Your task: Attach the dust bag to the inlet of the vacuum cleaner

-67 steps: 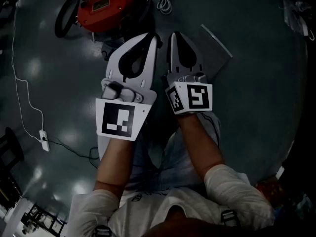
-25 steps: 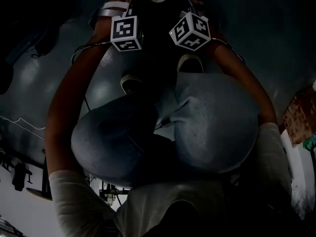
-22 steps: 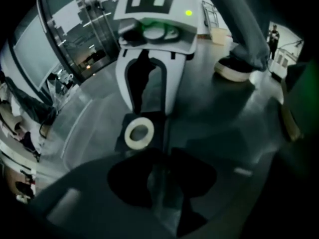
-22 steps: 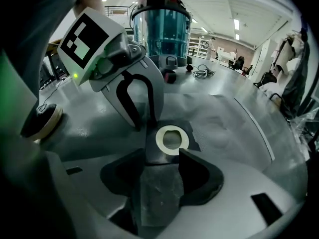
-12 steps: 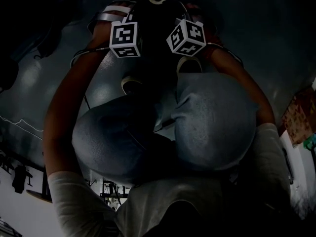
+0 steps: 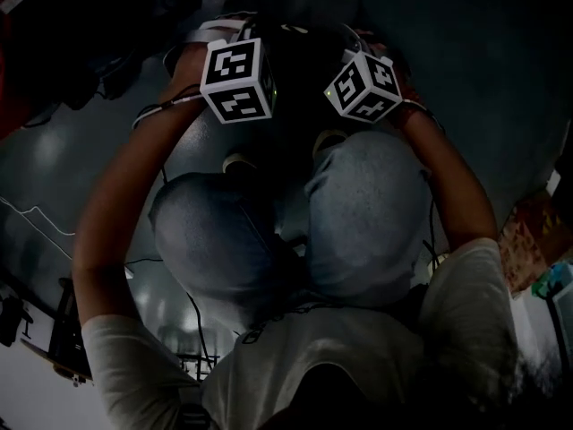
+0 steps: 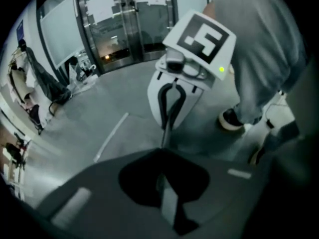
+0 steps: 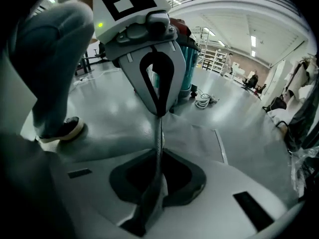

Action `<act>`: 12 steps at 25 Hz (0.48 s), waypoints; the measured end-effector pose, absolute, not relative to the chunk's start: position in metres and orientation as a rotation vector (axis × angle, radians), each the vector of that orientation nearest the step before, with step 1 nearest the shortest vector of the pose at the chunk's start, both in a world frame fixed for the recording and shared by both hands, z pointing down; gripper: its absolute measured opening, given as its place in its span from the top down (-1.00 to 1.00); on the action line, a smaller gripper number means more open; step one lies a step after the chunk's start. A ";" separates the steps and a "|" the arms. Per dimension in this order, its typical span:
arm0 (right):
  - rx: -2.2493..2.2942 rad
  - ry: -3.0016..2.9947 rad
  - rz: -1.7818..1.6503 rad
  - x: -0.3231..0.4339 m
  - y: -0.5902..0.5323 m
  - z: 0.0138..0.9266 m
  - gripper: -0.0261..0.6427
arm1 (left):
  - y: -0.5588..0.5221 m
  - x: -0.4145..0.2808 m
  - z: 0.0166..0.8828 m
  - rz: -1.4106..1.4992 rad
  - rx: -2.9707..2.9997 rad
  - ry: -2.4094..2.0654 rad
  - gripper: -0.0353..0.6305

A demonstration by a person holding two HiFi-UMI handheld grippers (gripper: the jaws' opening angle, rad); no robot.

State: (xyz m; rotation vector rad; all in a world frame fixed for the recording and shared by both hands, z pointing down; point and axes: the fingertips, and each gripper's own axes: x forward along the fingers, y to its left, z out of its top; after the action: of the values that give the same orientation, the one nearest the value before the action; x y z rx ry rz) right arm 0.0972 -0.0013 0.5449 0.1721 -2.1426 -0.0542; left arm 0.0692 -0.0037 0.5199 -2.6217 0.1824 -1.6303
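The dust bag point(image 8: 158, 133) is a thin flat grey thing seen edge-on, stretched between my two grippers above the floor. My left gripper point(image 7: 162, 151) is shut on one edge of it. My right gripper point(image 8: 159, 153) faces it from the other side, its jaws closing with the opposite edge pinched between them. In the head view only the left marker cube point(image 6: 236, 81) and the right marker cube point(image 6: 364, 86) show, with the dark bag point(image 6: 300, 47) between them. The red vacuum cleaner point(image 8: 183, 30) stands behind the left gripper, mostly hidden.
The person's bent knees point(image 6: 295, 222) and shoes point(image 7: 230, 119) are close under the grippers. A flat grey sheet point(image 8: 199, 136) lies on the floor, with a coiled white cable point(image 8: 204, 101) beyond it. Glass doors point(image 7: 124, 24) and clutter point(image 7: 30, 98) line the far side.
Both grippers have come up toward the head camera with the bag between them, and the cubes look larger. The bag's white ring is out of sight. The knees are less bent.
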 end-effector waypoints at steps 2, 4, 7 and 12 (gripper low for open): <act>0.070 -2.156 -0.022 0.092 -0.002 0.511 0.80 | -0.004 0.064 0.486 -1.635 -2.677 0.228 0.88; -0.033 -2.166 0.002 0.085 -0.003 0.473 0.81 | -0.004 0.057 0.448 -1.620 -2.740 0.311 0.88; -0.173 -2.157 -0.030 0.072 0.001 0.413 0.81 | 0.004 0.044 0.386 -1.586 -2.824 0.429 0.88; -0.384 -2.148 -0.136 0.032 0.026 0.328 0.81 | 0.034 0.005 0.302 -1.593 -2.851 0.606 0.88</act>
State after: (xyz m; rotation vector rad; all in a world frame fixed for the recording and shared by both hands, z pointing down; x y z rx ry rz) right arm 0.0320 0.0261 0.3278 -0.3838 -2.1479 -0.1355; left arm 0.0046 0.0339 0.3018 -2.8514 0.6059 -1.5926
